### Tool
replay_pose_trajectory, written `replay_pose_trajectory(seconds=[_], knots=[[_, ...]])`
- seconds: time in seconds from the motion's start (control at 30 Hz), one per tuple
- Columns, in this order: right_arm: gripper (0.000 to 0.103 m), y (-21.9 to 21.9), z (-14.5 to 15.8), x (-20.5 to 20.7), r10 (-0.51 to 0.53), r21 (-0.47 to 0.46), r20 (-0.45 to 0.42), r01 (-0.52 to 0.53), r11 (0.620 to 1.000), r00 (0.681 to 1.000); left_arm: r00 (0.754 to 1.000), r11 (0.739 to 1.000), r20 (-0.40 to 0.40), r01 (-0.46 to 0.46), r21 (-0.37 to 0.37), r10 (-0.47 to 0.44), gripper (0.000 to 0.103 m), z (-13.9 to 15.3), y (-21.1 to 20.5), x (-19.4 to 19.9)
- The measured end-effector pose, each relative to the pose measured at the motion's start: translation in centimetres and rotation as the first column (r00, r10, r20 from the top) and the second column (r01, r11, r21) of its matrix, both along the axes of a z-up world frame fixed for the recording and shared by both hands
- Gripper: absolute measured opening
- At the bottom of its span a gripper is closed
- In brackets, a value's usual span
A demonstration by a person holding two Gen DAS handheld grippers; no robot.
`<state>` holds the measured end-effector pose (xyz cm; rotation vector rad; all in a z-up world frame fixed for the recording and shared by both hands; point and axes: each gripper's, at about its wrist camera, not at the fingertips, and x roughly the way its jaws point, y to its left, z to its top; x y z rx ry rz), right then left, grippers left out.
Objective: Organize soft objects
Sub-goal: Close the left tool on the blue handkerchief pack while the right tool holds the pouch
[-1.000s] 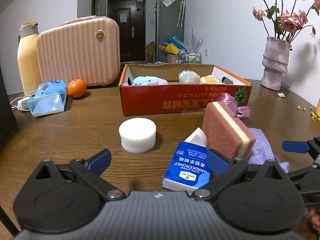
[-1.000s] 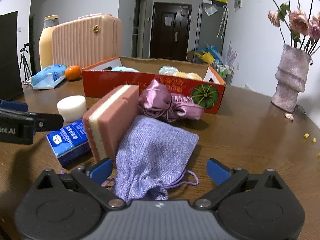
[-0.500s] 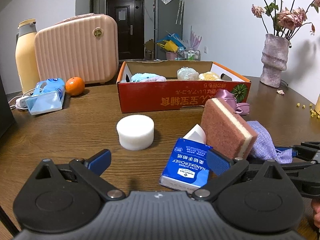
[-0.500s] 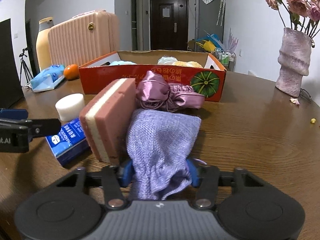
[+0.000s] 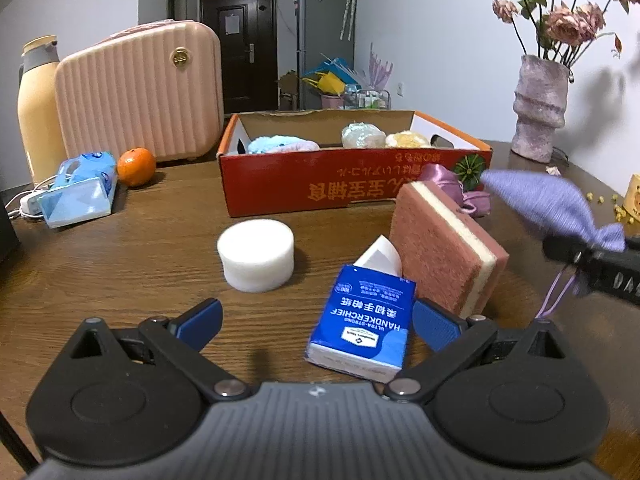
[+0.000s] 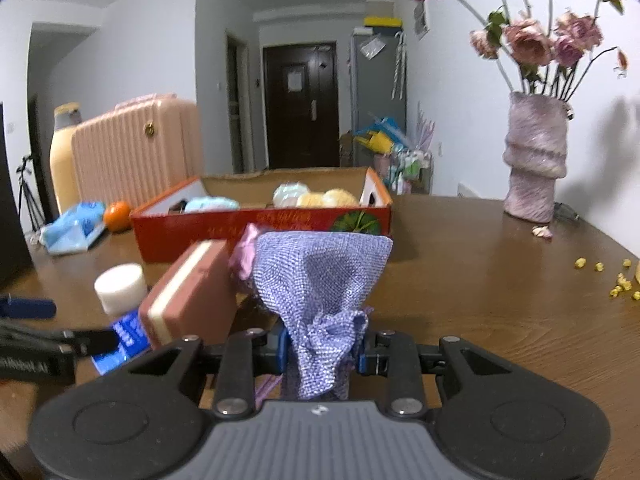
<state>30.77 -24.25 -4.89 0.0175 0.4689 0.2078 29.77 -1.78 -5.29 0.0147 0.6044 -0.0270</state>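
the right gripper (image 6: 322,350) has just closed its jaws on the gathered neck of the purple pouch (image 6: 320,280), which fans out ahead of it, off the table (image 6: 480,280). just left of the pouch a pink sponge (image 6: 192,292) leans, and the red box (image 6: 260,228) sits beyond. the left gripper (image 5: 316,320) hangs wide open and empty, a tissue pack (image 5: 366,316) lying between its fingers and a white foam puck (image 5: 256,254) just ahead.
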Motion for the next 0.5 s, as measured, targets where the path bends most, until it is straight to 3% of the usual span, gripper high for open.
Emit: replay_pose_trajectory(seconds=[0.5], knots=[[0.029,-0.4,0.3,0.0,-0.019,0.011,0.012,0.018,1.000,1.000,0.995,0.999,-0.091,0.045,0.020,-0.043,0.103,-1.9,-1.5,2.8]])
